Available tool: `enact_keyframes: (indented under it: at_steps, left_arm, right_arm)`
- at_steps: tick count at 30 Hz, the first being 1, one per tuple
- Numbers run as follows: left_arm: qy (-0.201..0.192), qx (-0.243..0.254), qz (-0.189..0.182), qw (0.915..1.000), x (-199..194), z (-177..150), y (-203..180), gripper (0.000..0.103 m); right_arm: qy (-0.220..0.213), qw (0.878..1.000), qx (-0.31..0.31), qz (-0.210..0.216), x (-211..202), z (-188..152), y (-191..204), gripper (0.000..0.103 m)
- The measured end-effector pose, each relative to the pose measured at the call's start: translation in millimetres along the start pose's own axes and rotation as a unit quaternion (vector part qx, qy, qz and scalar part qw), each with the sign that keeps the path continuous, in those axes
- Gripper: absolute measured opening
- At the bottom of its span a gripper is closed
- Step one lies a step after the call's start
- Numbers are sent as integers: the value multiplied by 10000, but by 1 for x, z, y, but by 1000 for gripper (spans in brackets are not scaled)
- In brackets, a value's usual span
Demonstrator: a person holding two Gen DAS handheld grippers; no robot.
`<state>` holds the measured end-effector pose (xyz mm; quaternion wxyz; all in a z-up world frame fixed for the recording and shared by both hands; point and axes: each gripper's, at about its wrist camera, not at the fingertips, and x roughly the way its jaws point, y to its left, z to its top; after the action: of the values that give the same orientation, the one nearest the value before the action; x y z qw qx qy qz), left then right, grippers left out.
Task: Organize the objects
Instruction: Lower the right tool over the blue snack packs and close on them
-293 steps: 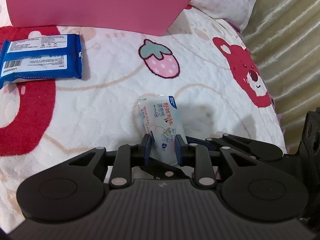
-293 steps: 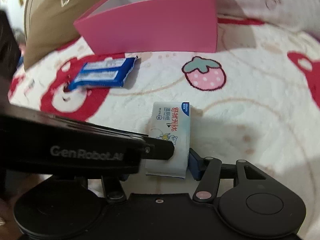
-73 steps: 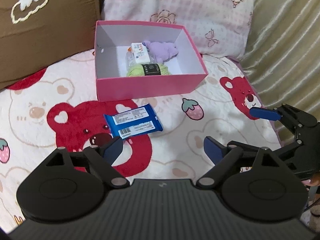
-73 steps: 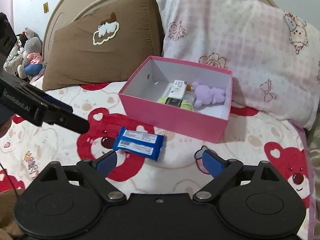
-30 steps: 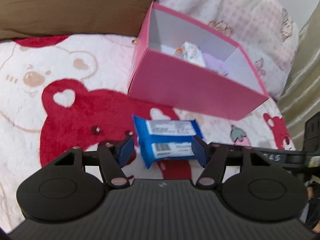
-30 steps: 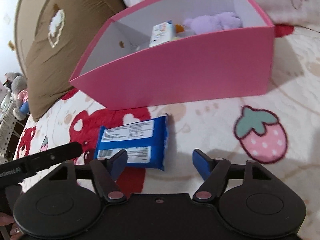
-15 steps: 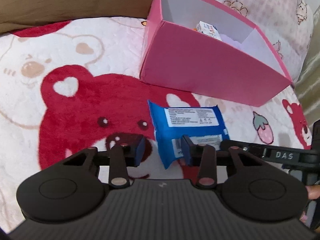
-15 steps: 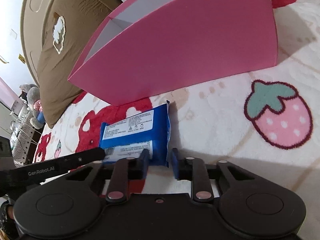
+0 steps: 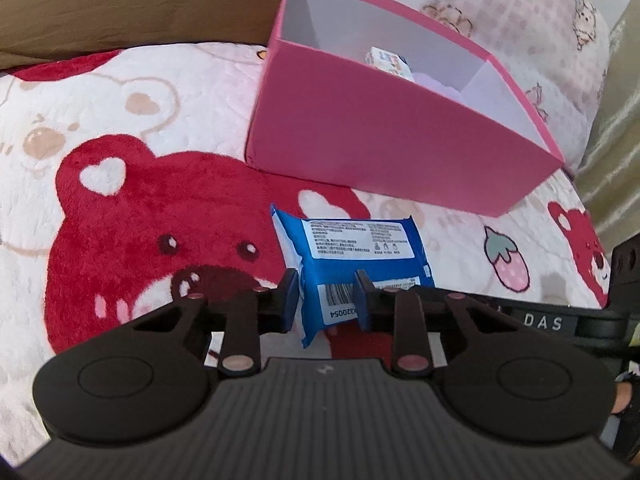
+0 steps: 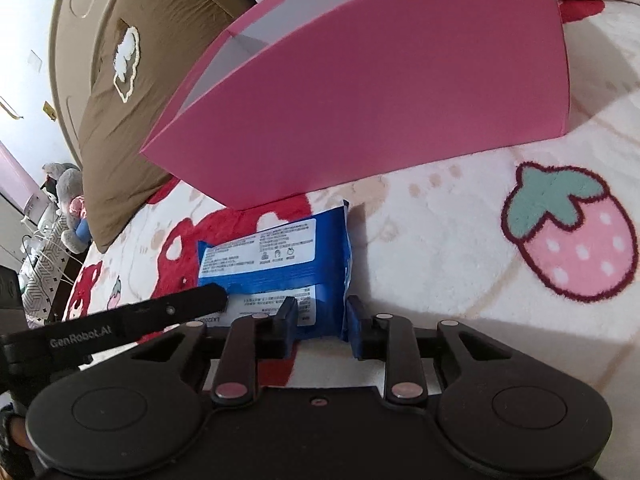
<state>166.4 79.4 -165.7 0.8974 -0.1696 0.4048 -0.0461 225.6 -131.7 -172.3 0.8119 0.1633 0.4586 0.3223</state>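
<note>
Gripping opposite ends of a blue wipes packet (image 9: 352, 256) on the bear-print bedspread (image 9: 120, 216), just in front of the pink box (image 9: 384, 132), the left tongs (image 9: 326, 300) pinch its barcode end while the right tongs (image 10: 320, 320) clamp its other near corner, their jaws easing slightly apart. The pickup step appears to be in hand; next, both hands would likely need to lift the packet together over the box's front wall.
</note>
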Motion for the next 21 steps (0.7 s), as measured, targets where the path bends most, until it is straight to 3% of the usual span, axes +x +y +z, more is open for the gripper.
enact_keyframes:
  at_steps: [11,16,18,21]
  left_arm:
    - [426,-115,-322,9985,0,-11,-18,28]
    - [874,102,-420,9952,8,-21,-35,29]
    - [817,195,-370,9958,9,-23,-39,30]
    - [837,-66,-523,9951,7,-21,-31,30]
  right_arm:
    - [185,9988,-336,-313,-25,-16,4,37]
    - [185,9975,-471,-490,-41,-28,2,49]
    - [159,9974,-450,-543,-42,-33,-2,49]
    - [125,9976,-344,-588,-46,-31,-3,47]
